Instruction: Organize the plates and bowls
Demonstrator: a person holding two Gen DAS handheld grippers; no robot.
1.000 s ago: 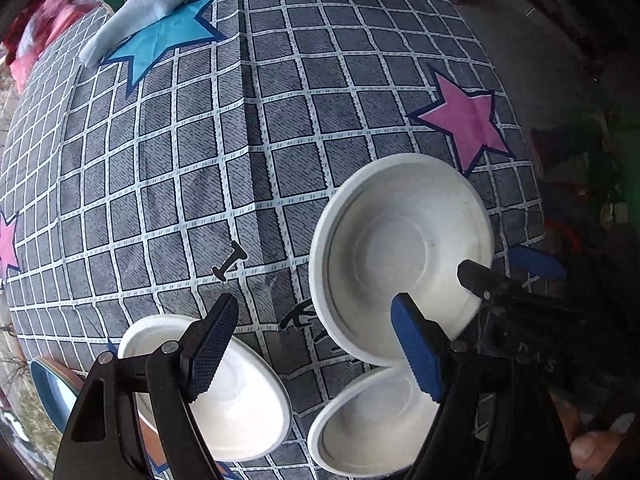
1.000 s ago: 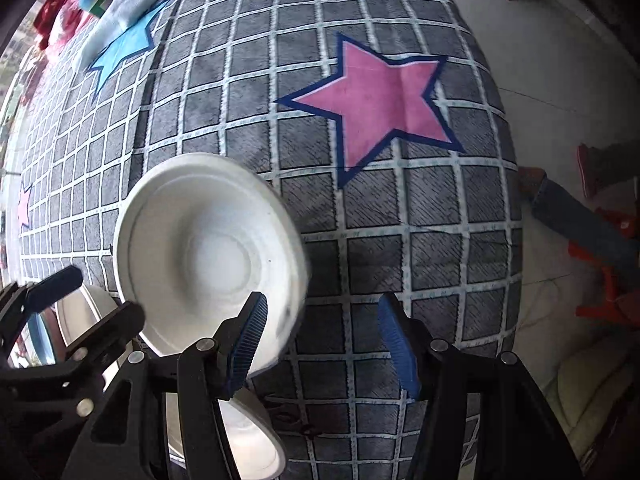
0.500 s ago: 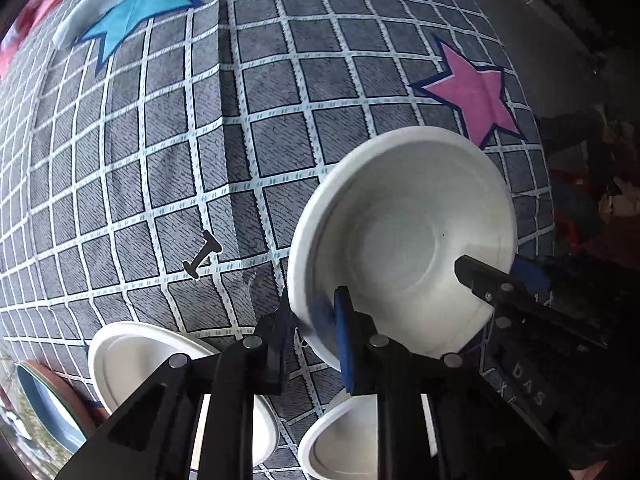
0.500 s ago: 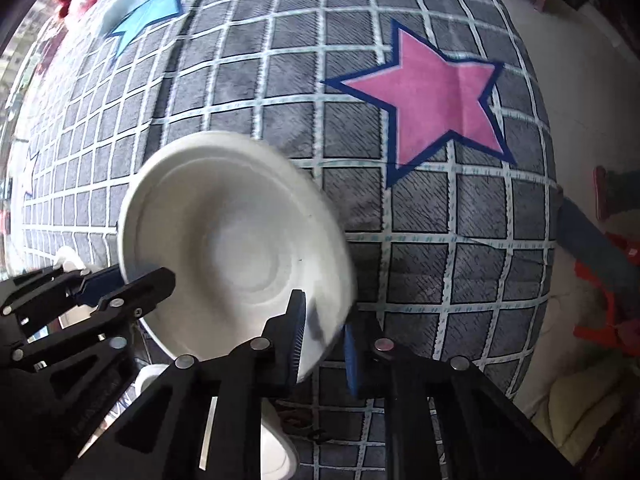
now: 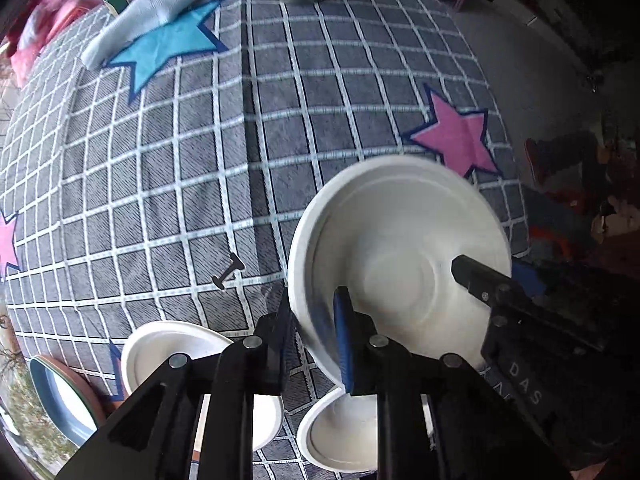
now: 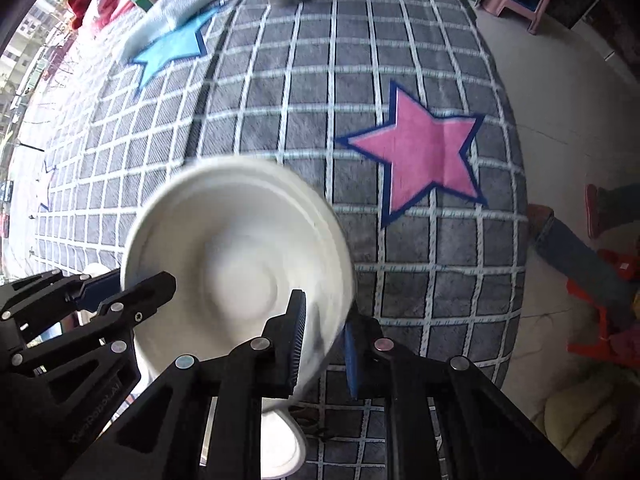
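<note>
A grey cloth (image 5: pixel 168 184) with a white grid covers the desk, printed with a pink star (image 5: pixel 456 140) and a blue star (image 5: pixel 168 46), both edged in navy. The round moulded bowl (image 5: pixel 400 248) is plain white. Each black claw carries blue pads (image 5: pixel 343 344). A pale towel (image 5: pixel 156 6) lies far off.

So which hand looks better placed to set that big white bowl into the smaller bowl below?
Probably the left. Both tongs pinch the big bowl's rim, but the left tongs hang nearer the smaller bowl.
</note>
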